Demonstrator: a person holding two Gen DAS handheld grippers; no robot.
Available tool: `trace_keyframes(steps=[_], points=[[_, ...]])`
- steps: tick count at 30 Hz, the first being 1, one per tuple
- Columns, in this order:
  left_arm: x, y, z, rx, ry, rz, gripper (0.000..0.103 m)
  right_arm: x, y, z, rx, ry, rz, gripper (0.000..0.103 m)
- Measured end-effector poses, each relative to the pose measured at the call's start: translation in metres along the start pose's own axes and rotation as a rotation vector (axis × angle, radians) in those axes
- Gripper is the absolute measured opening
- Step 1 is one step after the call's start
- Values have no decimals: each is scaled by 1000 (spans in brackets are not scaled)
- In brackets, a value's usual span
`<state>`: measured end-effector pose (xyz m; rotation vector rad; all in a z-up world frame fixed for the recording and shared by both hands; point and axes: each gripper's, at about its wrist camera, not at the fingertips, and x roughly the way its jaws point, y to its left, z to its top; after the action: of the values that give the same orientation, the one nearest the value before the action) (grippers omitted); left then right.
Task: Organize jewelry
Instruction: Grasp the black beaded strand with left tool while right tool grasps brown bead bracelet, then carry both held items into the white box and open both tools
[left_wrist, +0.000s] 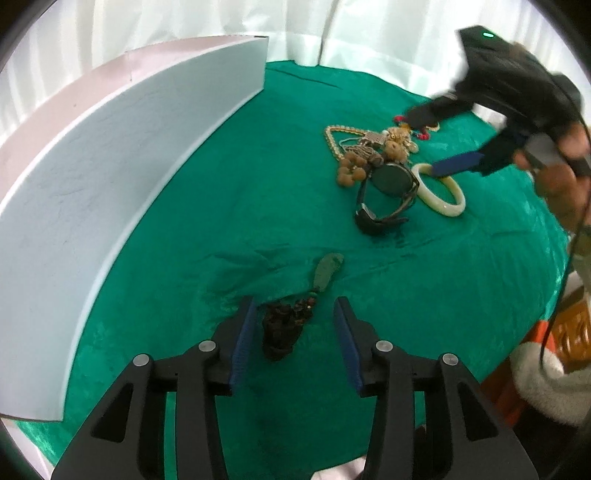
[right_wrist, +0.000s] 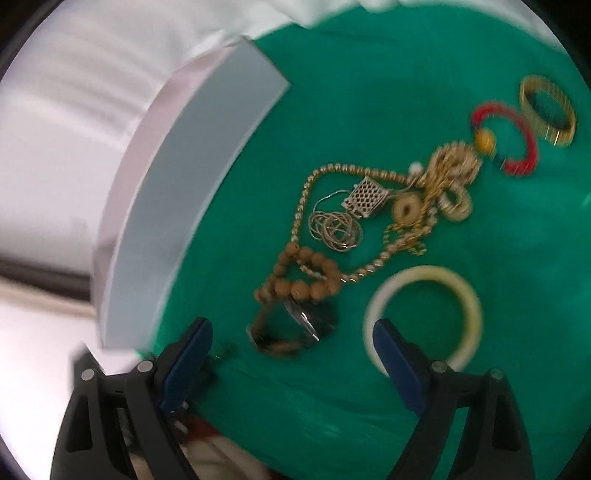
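My left gripper (left_wrist: 295, 308) is open over the green cloth (left_wrist: 184, 229), its fingers either side of a dark bead bracelet (left_wrist: 282, 328) with a green tassel (left_wrist: 327, 271). A jewelry pile lies further right: gold chain (right_wrist: 306, 192), wooden bead bracelet (right_wrist: 306, 280), wristwatch (right_wrist: 295, 328), cream bangle (right_wrist: 424, 317), red bangle (right_wrist: 517, 140), gold bangle (right_wrist: 548, 110). My right gripper (right_wrist: 291, 328) is open above the watch and bangle; it also shows in the left wrist view (left_wrist: 436, 147), one finger over the cream bangle (left_wrist: 443, 194).
A white curved board (left_wrist: 92, 206) stands along the left side of the cloth, also in the right wrist view (right_wrist: 192, 199). White curtains hang behind. The table edge and the person's sleeve (left_wrist: 543, 387) are at the right.
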<state>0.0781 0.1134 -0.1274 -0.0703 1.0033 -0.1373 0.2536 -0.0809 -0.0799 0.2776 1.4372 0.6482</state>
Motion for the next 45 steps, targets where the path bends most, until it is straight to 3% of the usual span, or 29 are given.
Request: trace_keyframes(steps=[4,6,7,8,10,16,21,24,28,33,36,41,45], points=[[3,-2,-3,27,11,2,41,24,-11,9,149,-13,42,87],[1,-2,-4,32,17,-3,18,36,-17,9,216,-6,83,68],[1,-1,-4,26,20,-10,16,43,-18,10,239,-7,94,51],[0,1,-3,10,17,-20,15,44,-16,6,248,-18,102,29],[-3,7,-2,-23,4,-33,14,38,-15,7,248,-44,116,12],[-33,21,3,-102,-86,-53,13,-7,14,0,92,-189,84,11],[-77,38,13,-185,-168,-79,13,-49,67,-9,-132,-284,13,11],[-106,50,22,-248,-198,-37,13,-60,97,-13,-226,-308,-16,11],[-143,79,31,-338,-219,64,13,-68,141,-9,-322,-306,18,11],[-170,135,48,-450,-262,217,14,-48,208,8,-435,-292,74,11],[-166,165,56,-504,-261,278,14,-23,250,24,-494,-286,109,11],[-137,217,58,-590,-190,339,14,27,305,53,-551,-266,130,11],[-97,236,54,-627,-104,351,15,69,315,61,-568,-220,97,11]])
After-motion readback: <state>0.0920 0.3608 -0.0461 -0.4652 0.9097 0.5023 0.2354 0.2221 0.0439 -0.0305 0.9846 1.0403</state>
